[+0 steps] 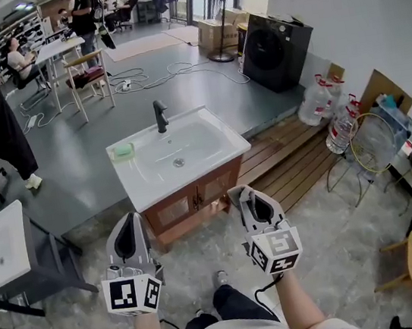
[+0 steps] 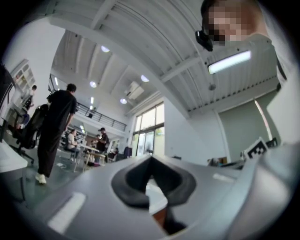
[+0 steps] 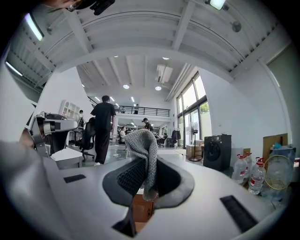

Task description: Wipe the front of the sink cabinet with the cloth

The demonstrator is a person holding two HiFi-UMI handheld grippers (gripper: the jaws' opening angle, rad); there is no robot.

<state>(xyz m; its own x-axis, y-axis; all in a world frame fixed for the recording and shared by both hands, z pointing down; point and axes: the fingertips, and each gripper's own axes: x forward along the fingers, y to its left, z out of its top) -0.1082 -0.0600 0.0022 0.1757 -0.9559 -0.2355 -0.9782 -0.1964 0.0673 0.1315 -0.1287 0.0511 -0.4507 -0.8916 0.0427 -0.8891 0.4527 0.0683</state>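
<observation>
Right gripper view shows the right gripper (image 3: 146,165) with its fingers (image 3: 125,179) closed on a grey knitted cloth (image 3: 143,145). The cloth stands up in a fold above the black pads and hangs down between them.

Left gripper view shows the left gripper (image 2: 150,161) with its fingertips meeting and nothing between them. A sliver of white basin and brown wood shows through the gap lower down.

Head view has both grippers held side by side above the floor (image 1: 330,225), just in front of the sink cabinet (image 1: 182,209). The left gripper (image 1: 133,223) is near the cabinet's left front corner. The right gripper (image 1: 245,196) is near its right front corner. Whether either one touches the wooden front is not clear. The cloth itself is too small to make out in this view.

The cabinet carries a white basin (image 1: 202,141) with a black faucet (image 1: 160,117) at the back and a green pad (image 1: 122,151) on the rear left corner. A black washing machine (image 1: 275,50) and water bottles (image 1: 319,101) stand well apart, beyond and to the right.
</observation>
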